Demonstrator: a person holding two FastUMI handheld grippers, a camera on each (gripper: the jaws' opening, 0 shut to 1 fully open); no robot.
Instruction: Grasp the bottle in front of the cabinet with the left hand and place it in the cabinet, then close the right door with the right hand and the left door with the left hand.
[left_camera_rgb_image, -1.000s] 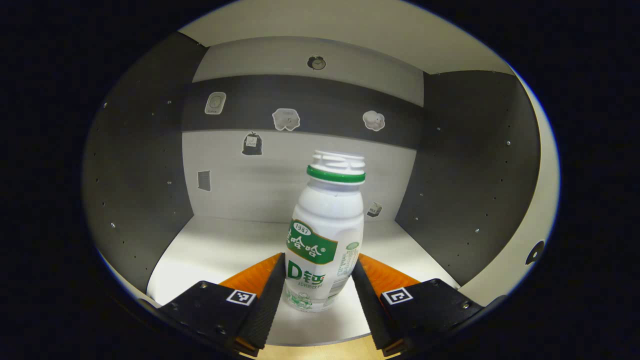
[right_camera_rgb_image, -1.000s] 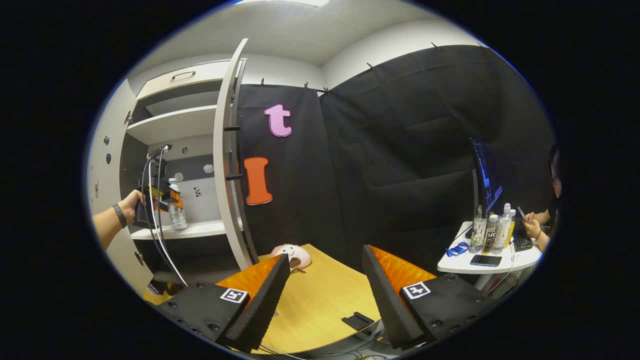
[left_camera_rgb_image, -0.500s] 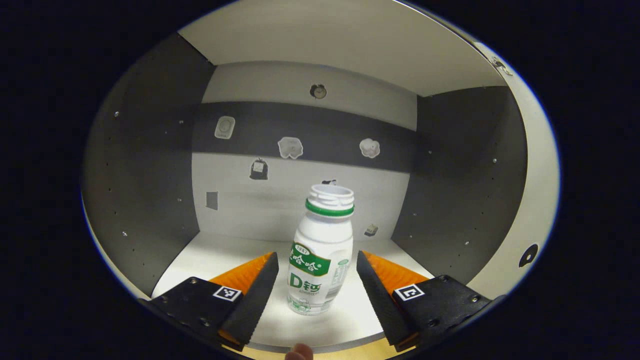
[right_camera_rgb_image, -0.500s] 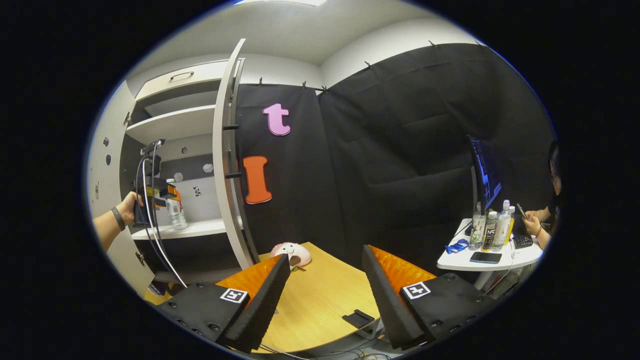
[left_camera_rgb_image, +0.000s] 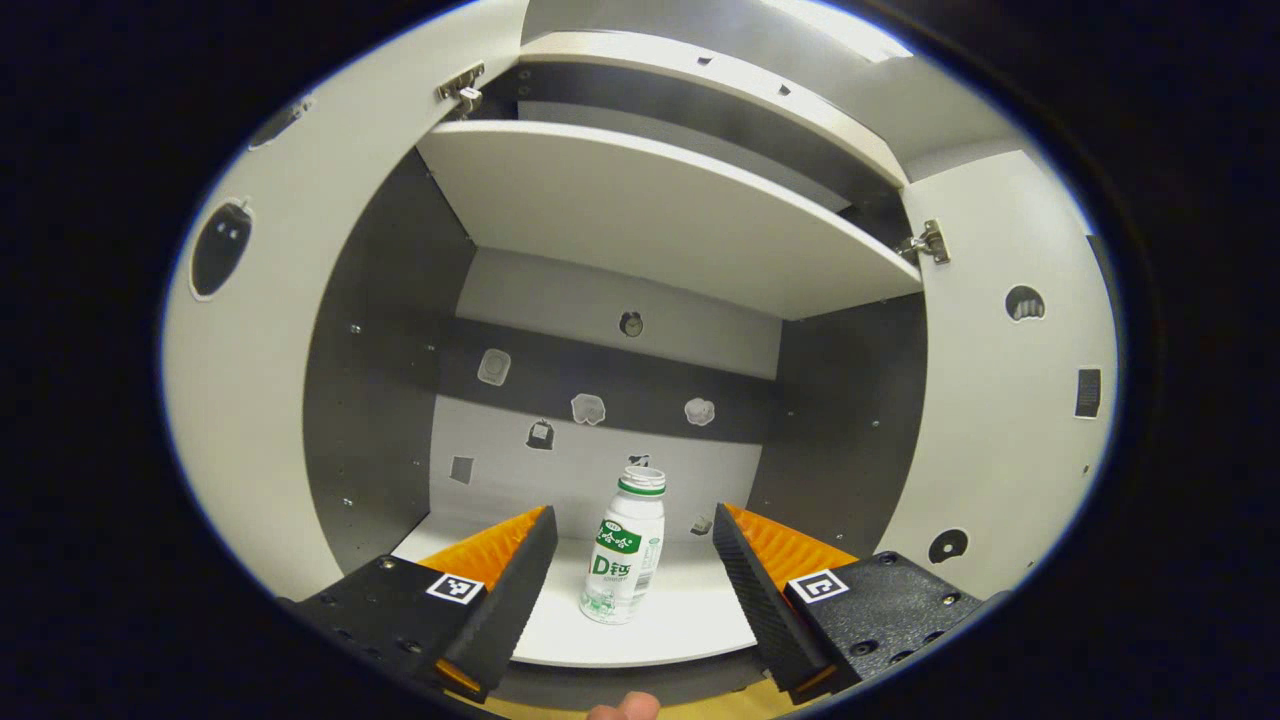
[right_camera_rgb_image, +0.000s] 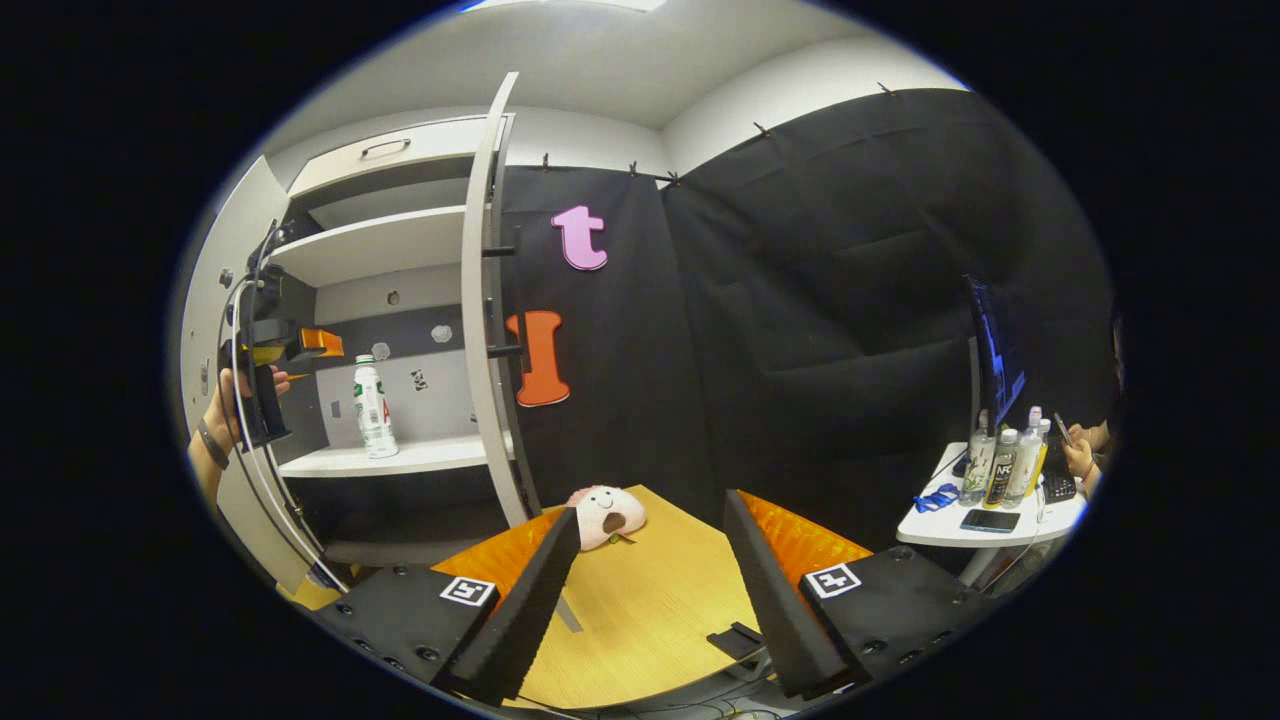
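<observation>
Left gripper with black screwed mounts bearing square white markers, ridged wedge fingers, right gripper alike, dark wristband, looping cables.

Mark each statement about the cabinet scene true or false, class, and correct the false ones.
1. The white plastic bottle with a green label stands upright on the cabinet shelf. True.
2. The left gripper is shut on the bottle. False: it is open, short of the bottle.
3. The right cabinet door is closed. False: it stands open.
4. A pink round plush toy lies on the wooden table. True.
5. The right gripper holds the door. False: it is open above the table.
</observation>
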